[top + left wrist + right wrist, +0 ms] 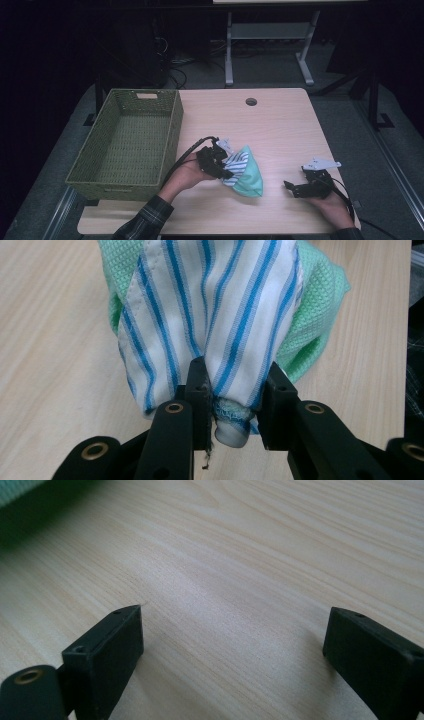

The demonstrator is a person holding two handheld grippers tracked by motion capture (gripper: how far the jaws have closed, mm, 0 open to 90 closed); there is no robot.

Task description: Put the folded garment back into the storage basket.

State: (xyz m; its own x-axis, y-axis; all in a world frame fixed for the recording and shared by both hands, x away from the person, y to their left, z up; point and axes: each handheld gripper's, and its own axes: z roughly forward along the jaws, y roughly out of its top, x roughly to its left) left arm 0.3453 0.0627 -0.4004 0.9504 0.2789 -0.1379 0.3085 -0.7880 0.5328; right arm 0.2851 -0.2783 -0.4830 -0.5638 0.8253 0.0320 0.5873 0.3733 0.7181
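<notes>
A white cloth with blue stripes (238, 161) (210, 305) is bundled together with a mint-green waffle cloth (251, 179) (316, 305) near the middle of the wooden table. My left gripper (231, 173) (235, 382) is shut on the gathered end of this bundle, with both pads pressing the striped fabric and the bundle hanging from the jaws toward the table. My right gripper (291, 188) (235, 630) rests low over bare wood at the front right, open, with nothing between its fingers.
A green woven basket (172, 135) stands at the table's left side, its inside bare. A round cable hole (251, 101) sits near the table's far edge. Light wood (240, 555) lies under the right gripper.
</notes>
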